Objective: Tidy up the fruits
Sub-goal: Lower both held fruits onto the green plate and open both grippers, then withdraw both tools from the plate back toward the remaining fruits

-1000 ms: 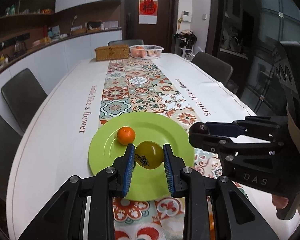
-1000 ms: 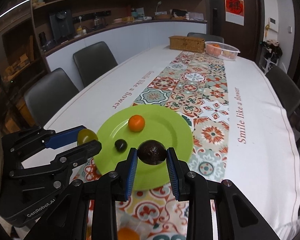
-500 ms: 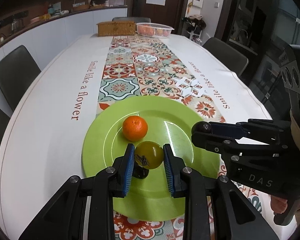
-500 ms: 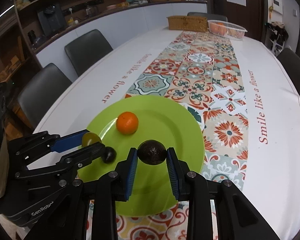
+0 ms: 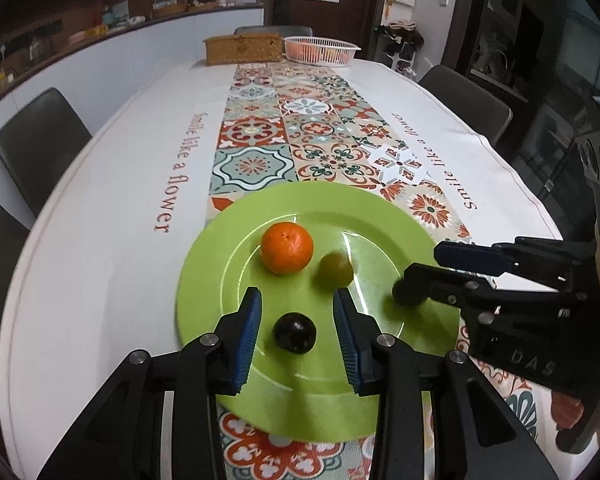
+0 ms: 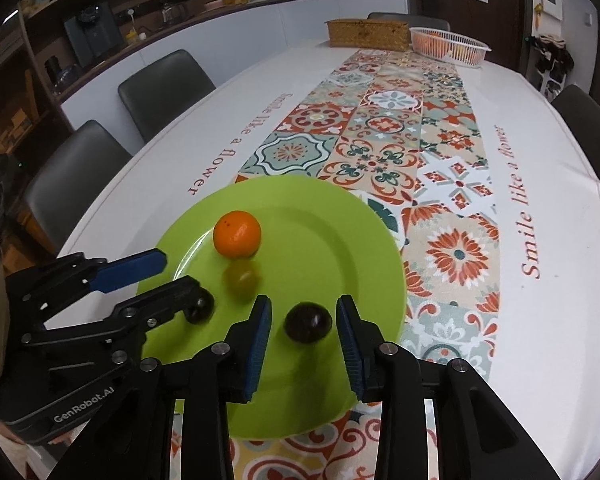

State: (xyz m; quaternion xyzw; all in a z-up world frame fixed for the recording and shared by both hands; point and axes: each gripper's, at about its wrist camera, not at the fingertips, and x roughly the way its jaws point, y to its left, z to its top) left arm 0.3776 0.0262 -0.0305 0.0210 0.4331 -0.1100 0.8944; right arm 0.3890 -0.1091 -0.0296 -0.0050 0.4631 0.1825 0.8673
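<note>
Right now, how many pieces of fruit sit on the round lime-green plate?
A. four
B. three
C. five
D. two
A: the round lime-green plate holds an orange tangerine, a blurred yellow-green fruit, a small black fruit and a dark round fruit.

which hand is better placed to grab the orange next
Left, likely: the orange lies just ahead of the left tool; from the right tool the green fruit sits in the way.

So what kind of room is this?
Probably a home dining room beside a kitchen: a long table with chairs around it, a counter with kitchen things, and a plate of fruit.
</note>
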